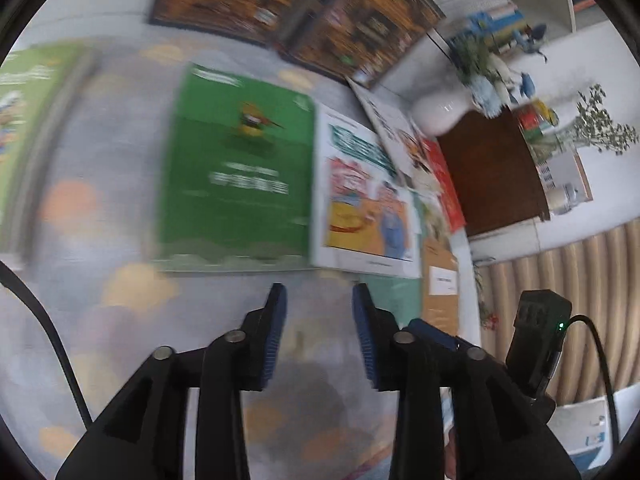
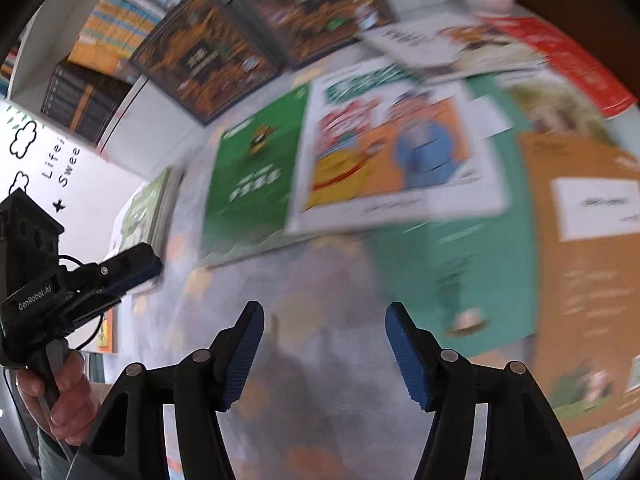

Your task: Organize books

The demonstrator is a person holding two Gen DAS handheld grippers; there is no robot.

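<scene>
two handheld grippers hang over a patterned tabletop (image 1: 100, 168) strewn with books, both views smeared by blur. the left gripper (image 1: 319, 300) has its blue-padded fingers (image 1: 276, 332) parted with nothing between them; the right gripper (image 2: 324, 320) has its fingers (image 2: 404, 352) spread wider, likewise holding nothing. ahead of both lies a green book (image 1: 240, 176) flat on the tabletop, and touching its side a white-bordered cartoon book (image 1: 364, 196), which overlaps a teal book (image 2: 460, 264) and sits near an orange-brown book (image 2: 588, 264). farther back, a red book (image 2: 568, 60) and a pale illustrated one (image 2: 432, 44) lie in a loose, slanted heap, while two dark brown books (image 2: 200, 60) rest against a white shelf unit (image 2: 64, 28) where a row of spines already stands upright. another green book (image 1: 28, 128) lies apart at the tabletop's edge. judging by the spread, the sorting looks barely started: most titles remain scattered, unstacked, and none is in hand; gathering and shelving them appears to be what is left.
</scene>
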